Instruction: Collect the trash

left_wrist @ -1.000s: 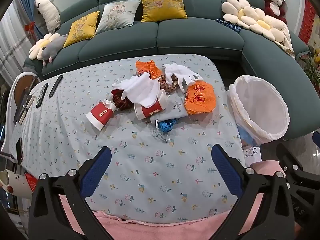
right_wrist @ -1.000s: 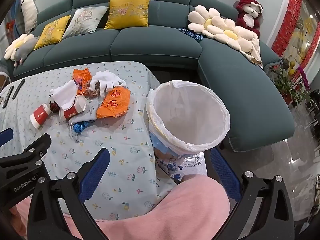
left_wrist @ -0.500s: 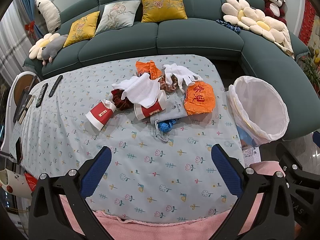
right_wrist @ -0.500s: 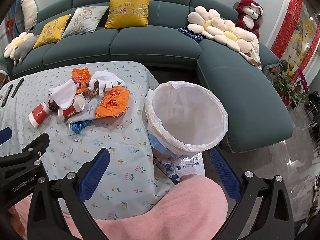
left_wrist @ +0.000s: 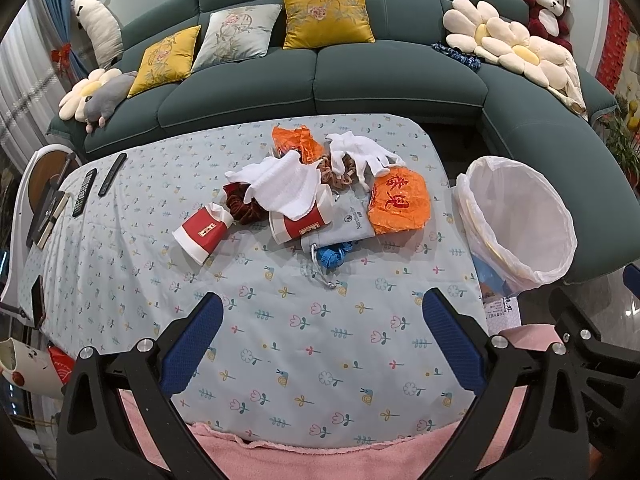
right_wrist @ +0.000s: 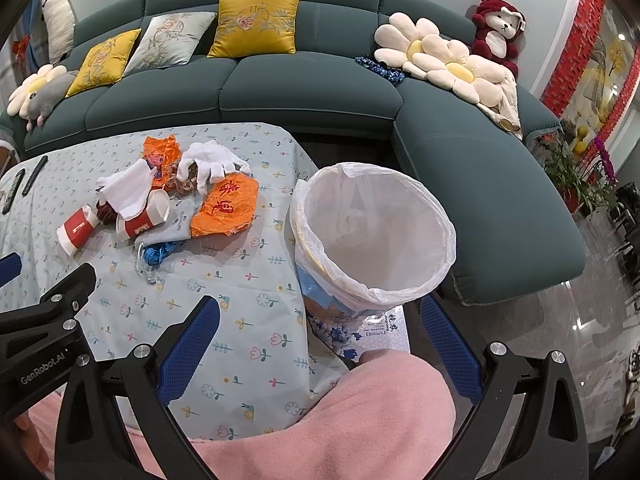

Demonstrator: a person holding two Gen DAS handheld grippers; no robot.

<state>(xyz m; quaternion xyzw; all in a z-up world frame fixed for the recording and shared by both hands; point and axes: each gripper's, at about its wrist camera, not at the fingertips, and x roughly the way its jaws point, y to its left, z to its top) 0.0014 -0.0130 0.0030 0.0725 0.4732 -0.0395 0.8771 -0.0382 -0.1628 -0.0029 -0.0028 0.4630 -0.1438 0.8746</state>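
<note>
Beside the bin (right_wrist: 372, 236) | trash pile (left_wrist: 312, 196) lies untouched on the counter (left_wrist: 280, 340), left of the bin | left gripper (left_wrist: 320, 336) and right gripper (right_wrist: 316, 340) jaws wide apart, empty | almost nothing changed over the last second; collecting not yet begun

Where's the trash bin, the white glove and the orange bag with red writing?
trash bin (right_wrist: 372, 236), right wrist view, inside of its white liner.
white glove (left_wrist: 360, 154), left wrist view, palm.
orange bag (left_wrist: 400, 202), left wrist view, the red writing.
</note>
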